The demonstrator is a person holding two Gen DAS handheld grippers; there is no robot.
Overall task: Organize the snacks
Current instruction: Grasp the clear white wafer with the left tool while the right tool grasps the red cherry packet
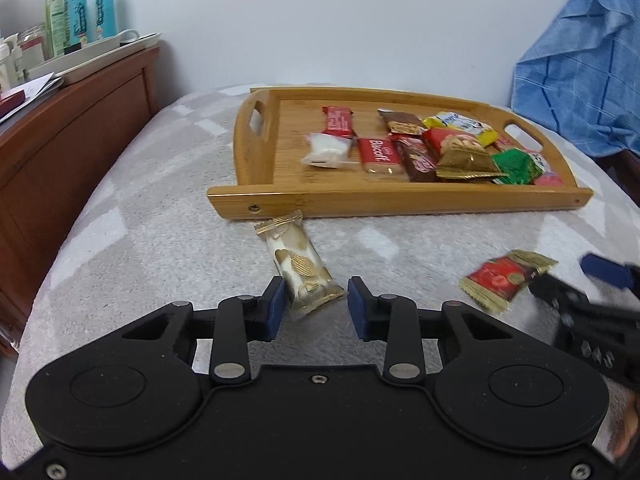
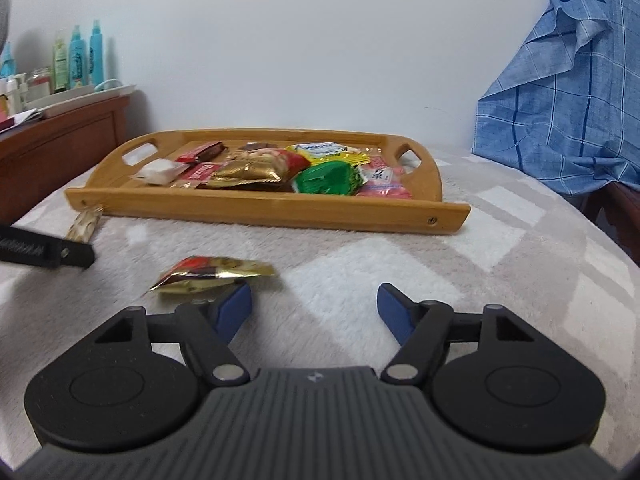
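L gripper [image 1: 316, 304] jaws narrow round gold-white bar [image 1: 300, 266], pads not pressing yet; R gripper [image 2: 314, 306] jaws wide beside red-gold packet [image 2: 212, 274]; next: pinch, lift to tray [image 1: 400, 202].

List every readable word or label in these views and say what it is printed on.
"Biscoff": red wrapper in the tray.
Yellow packet: blue script, too blurred to read.
Red-gold packet on the blanket: letters not legible.
Bottles on the dresser: labels too small.
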